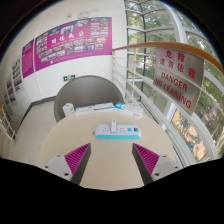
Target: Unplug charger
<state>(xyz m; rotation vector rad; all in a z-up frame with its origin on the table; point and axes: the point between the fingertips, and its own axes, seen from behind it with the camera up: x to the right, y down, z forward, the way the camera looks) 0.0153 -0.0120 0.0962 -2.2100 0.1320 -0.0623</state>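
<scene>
Tongs (112, 165) are sitting spread apart, nothing between them; the two magenta finger pads (76, 160) are angling inward with a wide gap of bare surface showing in the middle. Both fingertips are hovering over the near part of a pale beige rounded tabletop (60, 140).

Just ahead of the tongs, roughly centred on the gap, a white rectangular power strip (117, 130) is lying flat on the tabletop, long side facing the tongs. A small white charger plug (105, 127) appears to be sitting in its left portion; detail is too fine to confirm the socket. Open tabletop is lying between the fingertips and the strip, and on both sides of it.

Beyond the strip, a dark grey curved chair back (88, 104) is standing against the far tabletop edge, with a small light blue object (119, 105) beside it.

To the right, the tabletop edge is running close to a glass wall carrying a sign with red lettering "DANGER" (176, 72). To the far left, a white wall is carrying a magenta poster board (72, 42).
</scene>
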